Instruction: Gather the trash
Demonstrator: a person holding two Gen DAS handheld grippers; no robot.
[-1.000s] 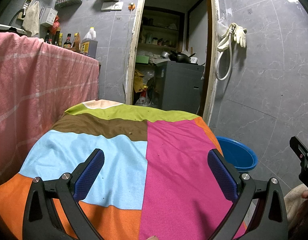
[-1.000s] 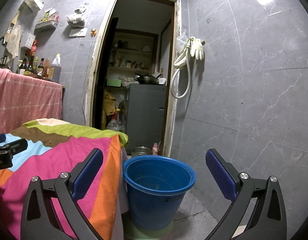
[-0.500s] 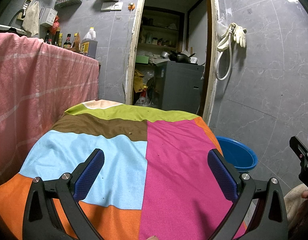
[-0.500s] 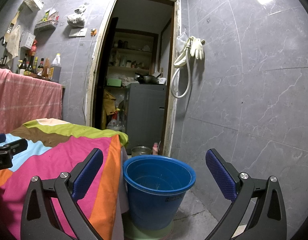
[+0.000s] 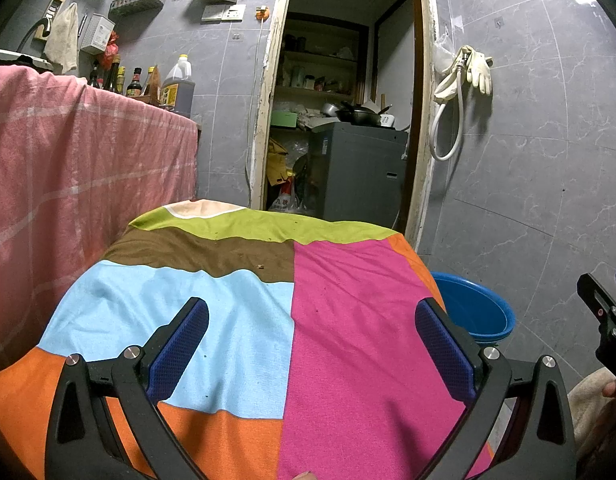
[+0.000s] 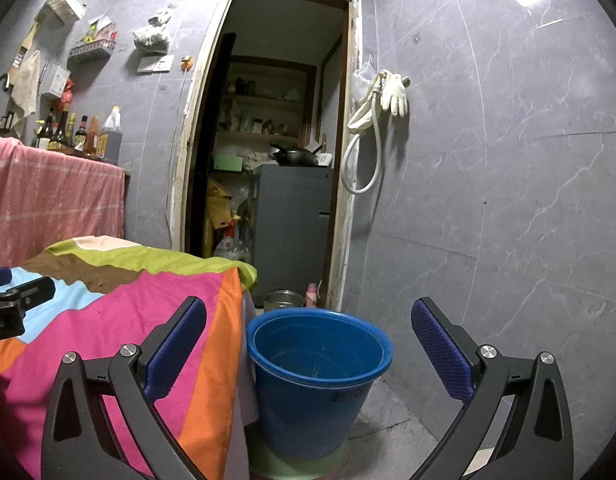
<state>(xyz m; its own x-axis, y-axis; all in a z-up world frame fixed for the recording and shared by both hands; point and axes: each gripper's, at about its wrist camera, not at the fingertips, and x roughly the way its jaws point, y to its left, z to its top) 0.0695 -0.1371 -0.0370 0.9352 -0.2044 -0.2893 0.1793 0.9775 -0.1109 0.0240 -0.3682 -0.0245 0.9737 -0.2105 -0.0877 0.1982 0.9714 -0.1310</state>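
Observation:
My left gripper (image 5: pixel 312 344) is open and empty, held above a table covered with a colour-block cloth (image 5: pixel 236 320). Only tiny crumbs (image 5: pixel 261 267) show on the cloth's brown patch; no larger trash is visible. My right gripper (image 6: pixel 308 344) is open and empty, held above and in front of a blue bucket (image 6: pixel 316 376) that stands on the floor just right of the table (image 6: pixel 120 328). The bucket also shows in the left wrist view (image 5: pixel 472 312). The bucket's inside looks empty.
A pink cloth (image 5: pixel 80 168) hangs at the left, with bottles (image 5: pixel 176 88) behind it. An open doorway (image 6: pixel 276 168) leads to a grey cabinet (image 6: pixel 292 232) and shelves. A small metal pot (image 6: pixel 283 300) sits on the floor. Gloves and a hose (image 6: pixel 380 112) hang on the tiled wall.

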